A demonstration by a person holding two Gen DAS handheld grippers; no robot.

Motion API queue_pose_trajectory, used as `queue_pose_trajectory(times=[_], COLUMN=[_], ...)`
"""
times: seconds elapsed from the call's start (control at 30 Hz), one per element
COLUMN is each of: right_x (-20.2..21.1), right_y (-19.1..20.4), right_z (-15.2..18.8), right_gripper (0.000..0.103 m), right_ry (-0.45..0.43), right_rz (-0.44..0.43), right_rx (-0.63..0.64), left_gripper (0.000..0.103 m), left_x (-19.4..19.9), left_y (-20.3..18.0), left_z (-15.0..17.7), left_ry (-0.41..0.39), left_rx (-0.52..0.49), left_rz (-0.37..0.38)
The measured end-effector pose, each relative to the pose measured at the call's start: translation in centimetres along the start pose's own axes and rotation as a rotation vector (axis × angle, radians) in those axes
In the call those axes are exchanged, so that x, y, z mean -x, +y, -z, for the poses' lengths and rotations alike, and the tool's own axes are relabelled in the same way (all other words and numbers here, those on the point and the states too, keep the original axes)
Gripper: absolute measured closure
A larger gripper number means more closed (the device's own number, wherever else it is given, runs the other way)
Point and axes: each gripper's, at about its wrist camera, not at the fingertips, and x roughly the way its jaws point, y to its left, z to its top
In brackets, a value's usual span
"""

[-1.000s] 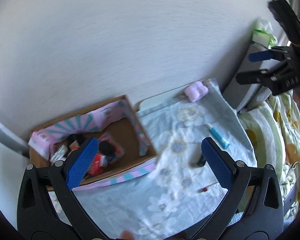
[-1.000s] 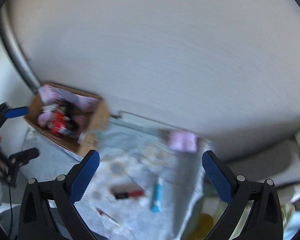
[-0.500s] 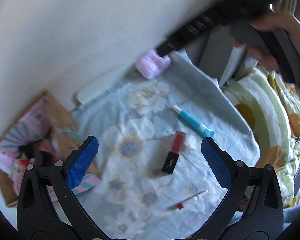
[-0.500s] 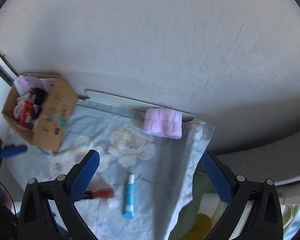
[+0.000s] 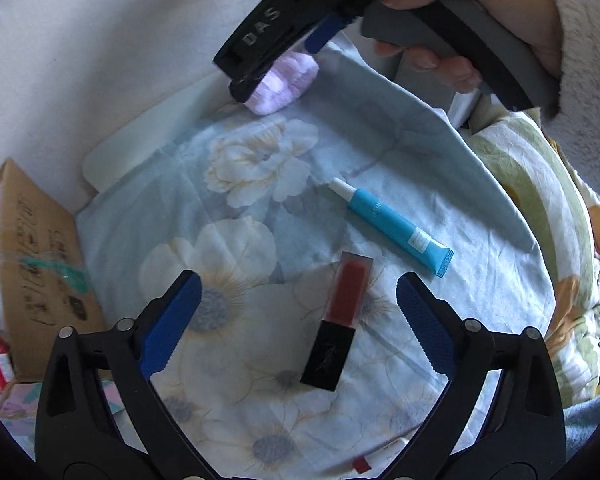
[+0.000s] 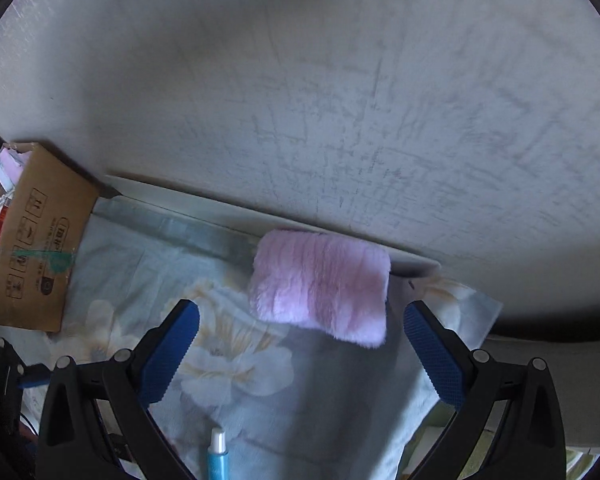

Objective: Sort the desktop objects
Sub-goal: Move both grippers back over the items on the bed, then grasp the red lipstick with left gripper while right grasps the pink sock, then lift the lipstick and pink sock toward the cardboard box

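A red lip gloss with a black cap [image 5: 338, 320] lies on the floral cloth [image 5: 260, 208] between the fingers of my open left gripper [image 5: 298, 320], which hovers above it. A blue tube [image 5: 392, 228] lies just beyond, and shows partly in the right wrist view [image 6: 217, 456]. A fluffy pink pouch [image 6: 320, 284] lies at the cloth's far edge by the wall. My open, empty right gripper [image 6: 300, 352] hovers just short of the pouch. In the left wrist view the right gripper [image 5: 284, 44] is over the pouch [image 5: 284, 84].
A cardboard box [image 6: 36, 240] holding small items stands at the left on the cloth; it also shows in the left wrist view [image 5: 32, 260]. A white wall [image 6: 300, 100] runs behind the table. A yellow-green floral pillow [image 5: 548, 200] lies at the right. A thin red-tipped stick [image 5: 360, 462] lies near the front.
My left gripper has swung from the box to over the lip gloss. My right gripper has moved forward and closer to the pink pouch. Both stayed open.
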Motion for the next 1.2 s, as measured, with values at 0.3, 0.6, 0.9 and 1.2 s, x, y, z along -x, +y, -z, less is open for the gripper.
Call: queue_pose_trajectory(times=[0.3,0.6,0.9,1.2], right_x=[-1.2,0.3,3.0,8.0], right_y=[-0.4,-0.7,-0.6,-0.1], right_z=[0.7,1.6,2.8,4.7], right_gripper=[0.035,0.061,0.075,0.075], right_ry=[0.016,-0.002,-0.025,-0.057], right_rz=[0.030,0.013,-0.003,-0.017], right_rx=[0.019,0.016,0.013,-0.018], left_gripper=[0.035,0.084,0.085,0.085], left_x=[-1.5,-2.0,-0.6,3.3], left_y=[-0.8,-1.1,-0.2,0.7], left_z=[0.4,1.2,1.0,-0.4], left_ry=[0.024,0.046,0.046,0.023], left_rx=[-0.040,-0.037,-0.004,0.028], left_rz=[0.026,0.089,0.116,0.127])
